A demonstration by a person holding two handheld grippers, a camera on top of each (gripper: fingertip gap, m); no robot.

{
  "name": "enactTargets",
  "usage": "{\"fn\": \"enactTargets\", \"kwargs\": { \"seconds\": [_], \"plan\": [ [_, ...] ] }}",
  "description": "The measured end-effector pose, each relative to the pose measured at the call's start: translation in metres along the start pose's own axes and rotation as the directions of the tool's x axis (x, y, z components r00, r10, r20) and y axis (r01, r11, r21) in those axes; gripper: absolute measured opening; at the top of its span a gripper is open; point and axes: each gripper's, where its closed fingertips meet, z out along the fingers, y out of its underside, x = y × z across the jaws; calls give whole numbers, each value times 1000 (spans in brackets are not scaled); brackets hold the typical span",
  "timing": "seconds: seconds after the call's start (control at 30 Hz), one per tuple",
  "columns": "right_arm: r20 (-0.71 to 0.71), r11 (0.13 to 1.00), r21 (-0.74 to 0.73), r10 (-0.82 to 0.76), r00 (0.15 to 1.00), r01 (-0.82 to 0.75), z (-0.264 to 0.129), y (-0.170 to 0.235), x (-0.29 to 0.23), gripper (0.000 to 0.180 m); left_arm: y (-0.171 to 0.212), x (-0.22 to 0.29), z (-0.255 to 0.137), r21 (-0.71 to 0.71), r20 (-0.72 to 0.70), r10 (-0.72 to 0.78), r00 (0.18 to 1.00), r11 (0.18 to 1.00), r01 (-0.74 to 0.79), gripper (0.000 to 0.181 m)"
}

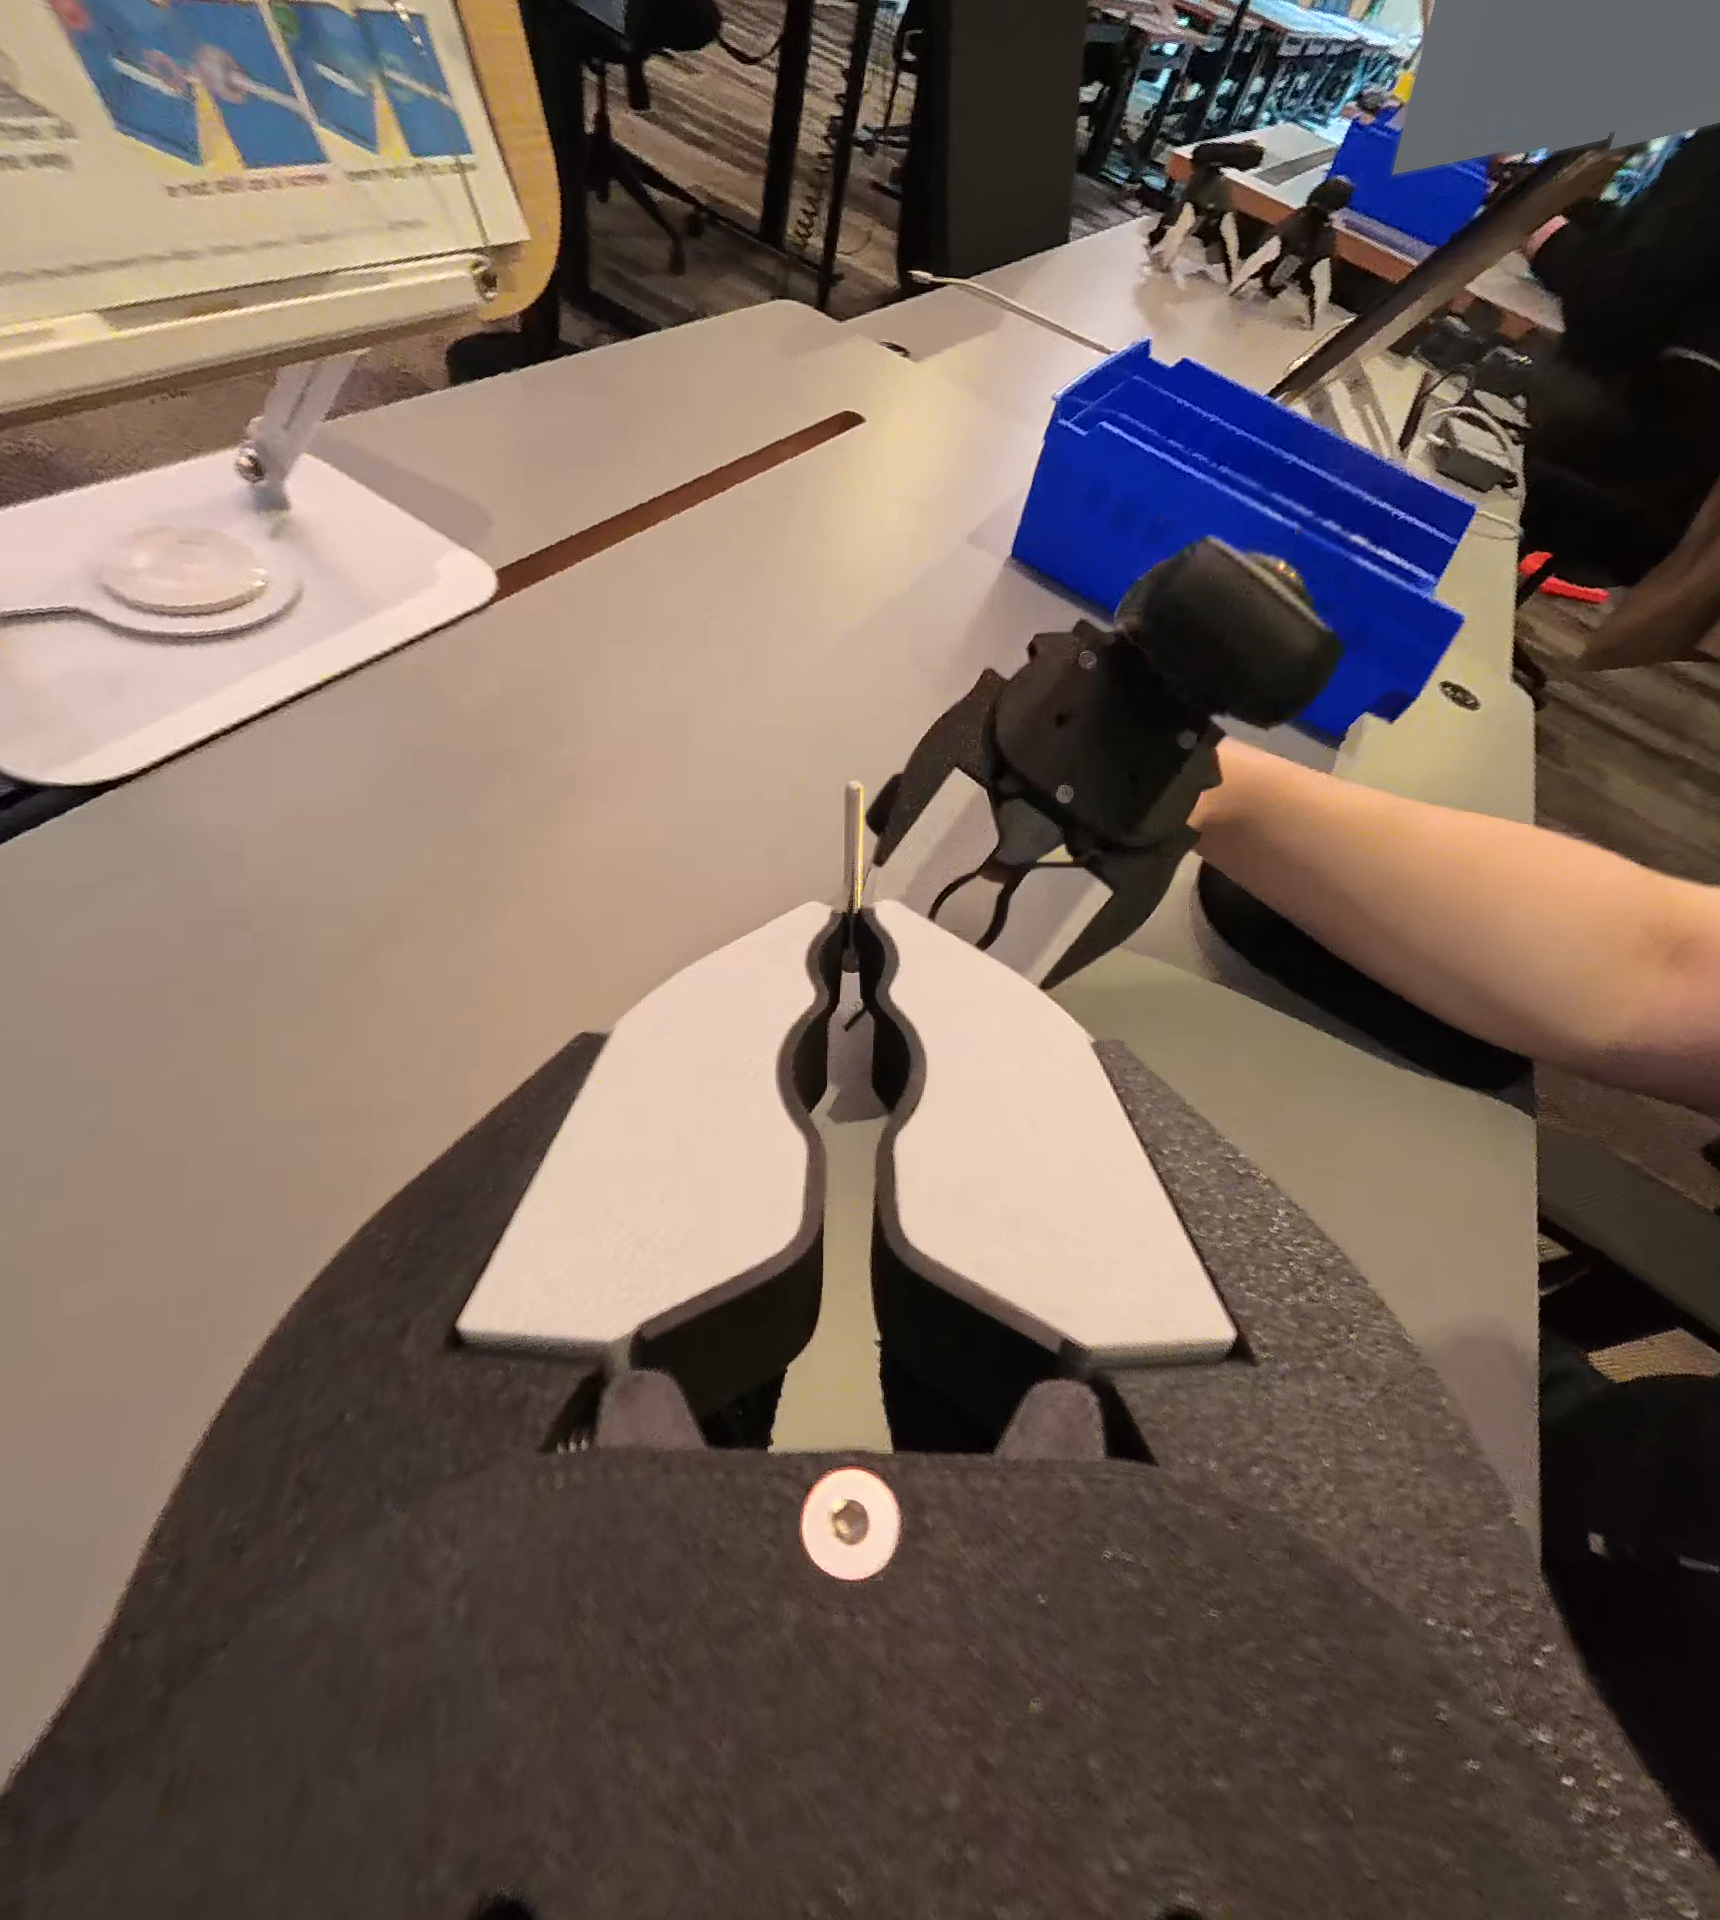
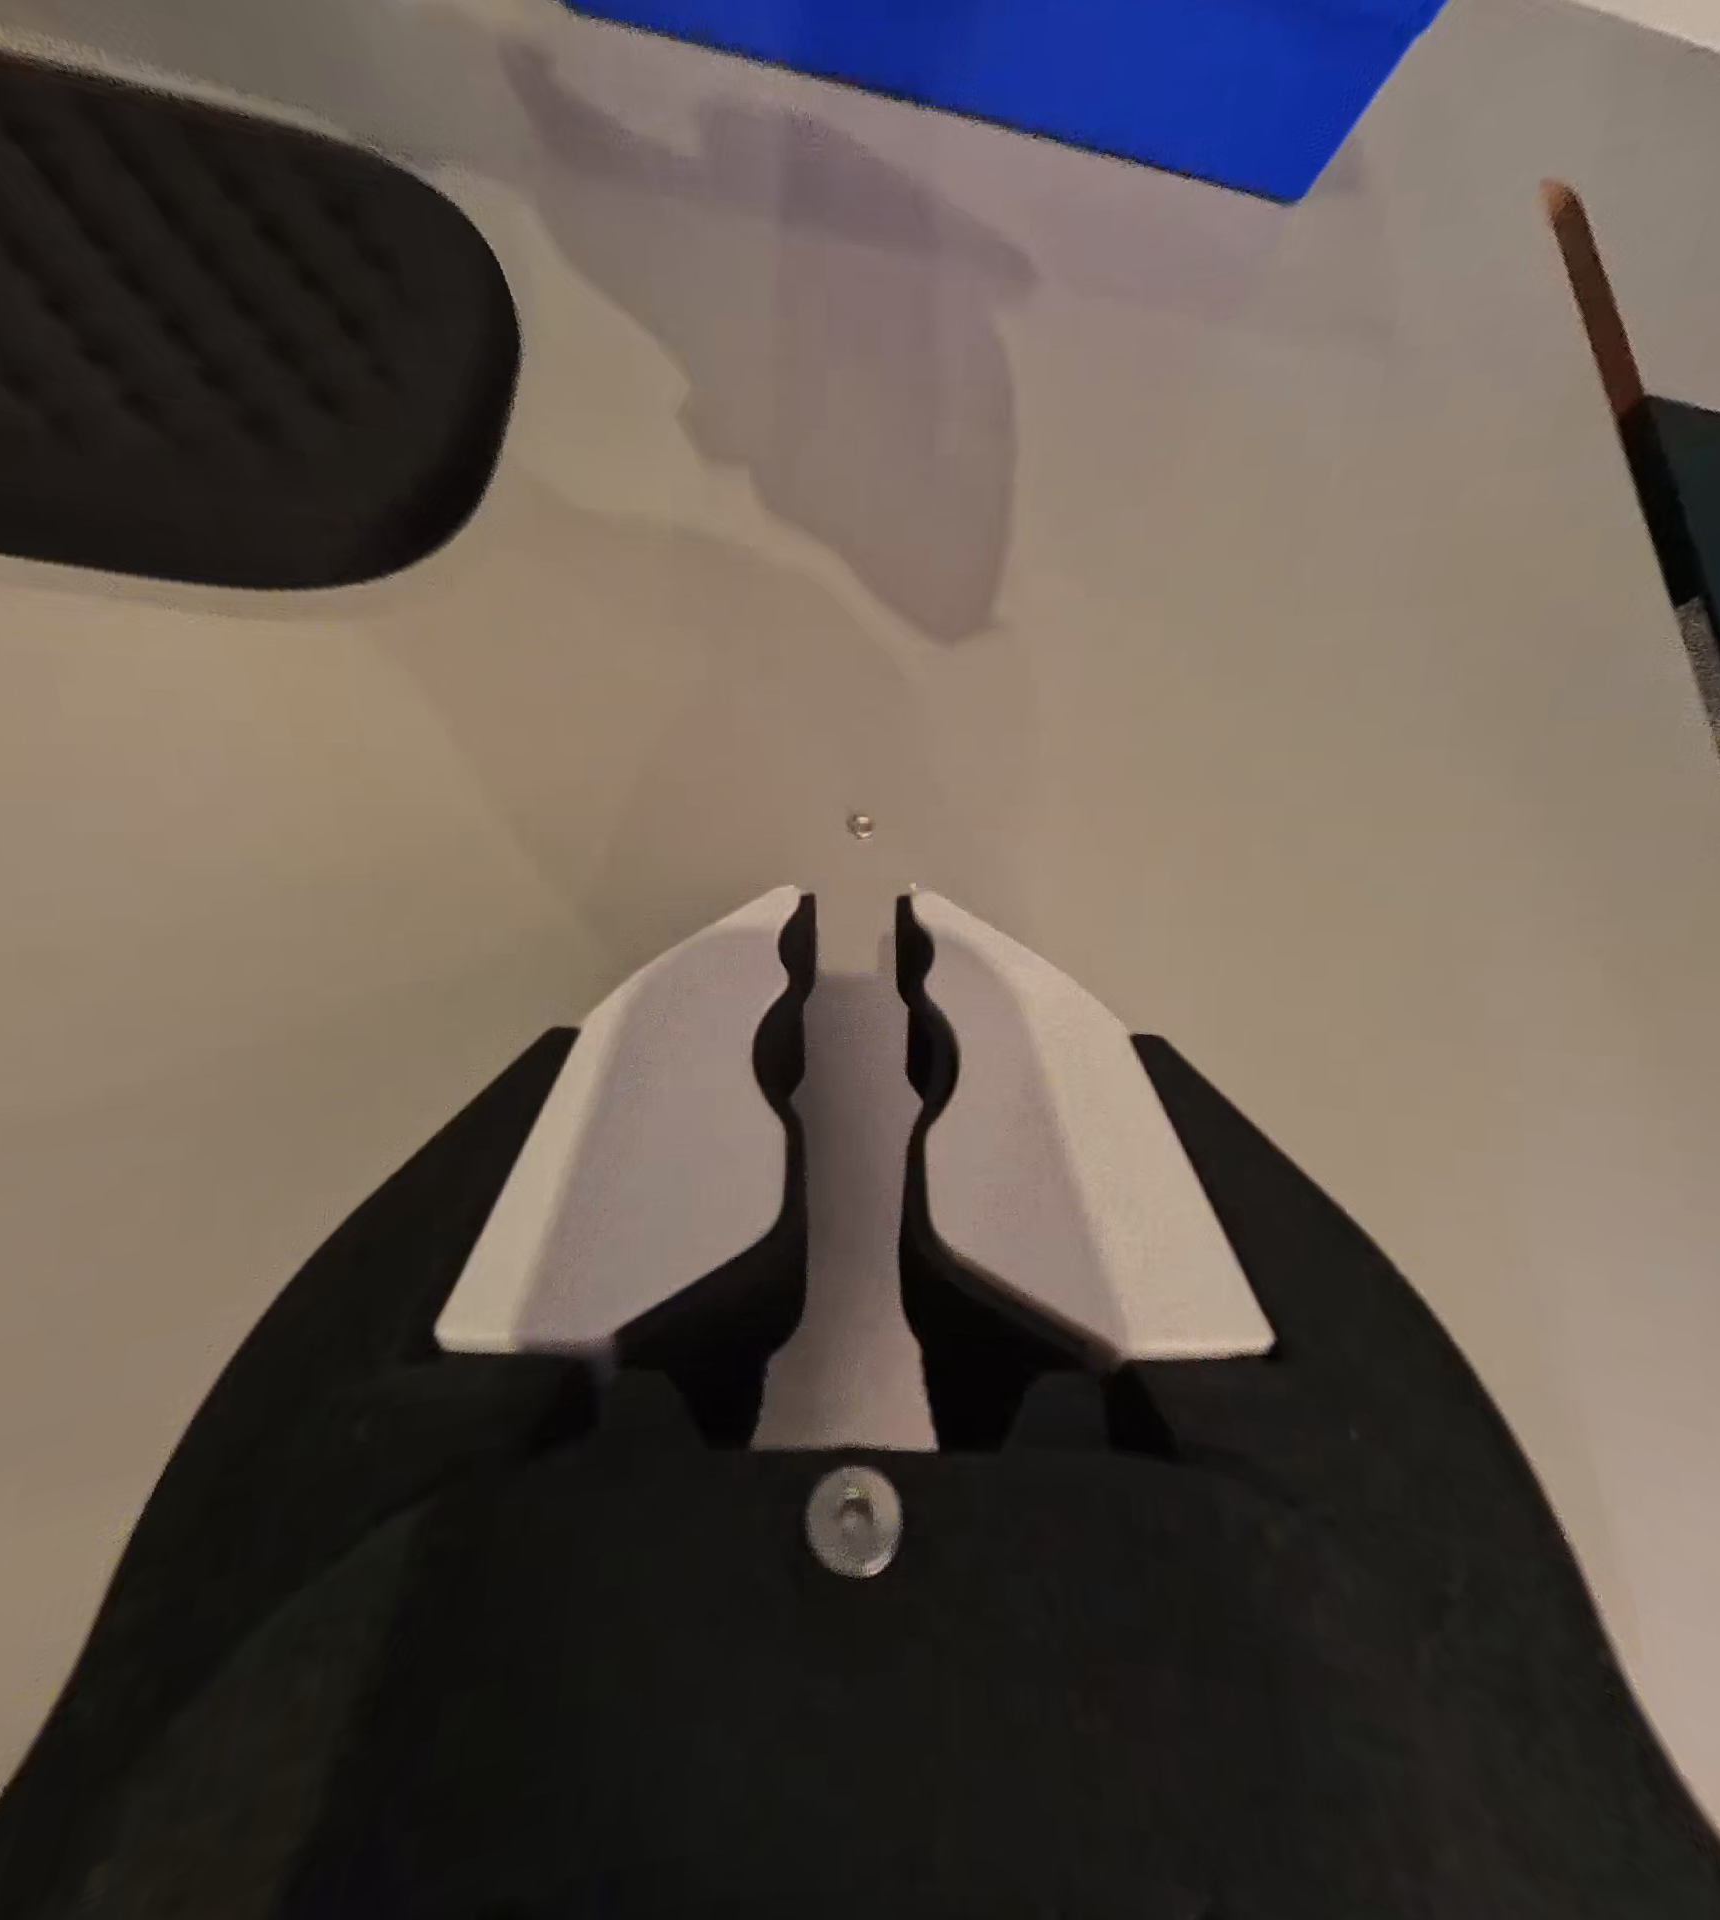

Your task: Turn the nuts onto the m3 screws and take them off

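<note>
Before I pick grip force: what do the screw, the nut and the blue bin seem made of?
Screw, held in the left tongs: bare metal, a bright silvery shaft with a glint. Nut, on the table ahead of the open right tongs: probably metal, shiny but too small to judge. Blue bin: likely moulded plastic, with uniform colour and a dull sheen.

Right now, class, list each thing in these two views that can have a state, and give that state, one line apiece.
Left claw: shut on the screw.
Screw: held upright, shaft sticking up past the fingertips, no nut visible on it.
Right claw: open, empty, pointing down at the nut.
Nut: loose on the table, just ahead of the fingertips.
Blue bin: open-topped; contents not visible.
</note>
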Motion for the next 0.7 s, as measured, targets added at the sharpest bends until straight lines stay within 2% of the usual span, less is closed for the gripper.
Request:
{"fn": "enactTargets", "kwargs": {
  "seconds": [0.23, 0.4, 0.57, 0.7],
  "plan": [
    [109, 994, -26, -101, 989, 105, 22, 0, -1, 9, 15, 2, -21, -17, 5, 18, 1000, 1000, -18, 2],
    [238, 988, 32, -153, 959, 149, 24, -15, 0, 11, 17, 10, -30, -14, -42, -2, 999, 1000, 2, 2],
    [330, 964, -8, -248, 911, 266, 31, -12, -3, 13, 16, 16, -41, -14, -67, -6, 998, 1000, 5, 2],
    [390, 953, -48, -258, 884, 299, 38, -3, -2, 13, 18, 20, -45, -20, -87, -4, 996, 1000, 2, 2]
  ]
}}
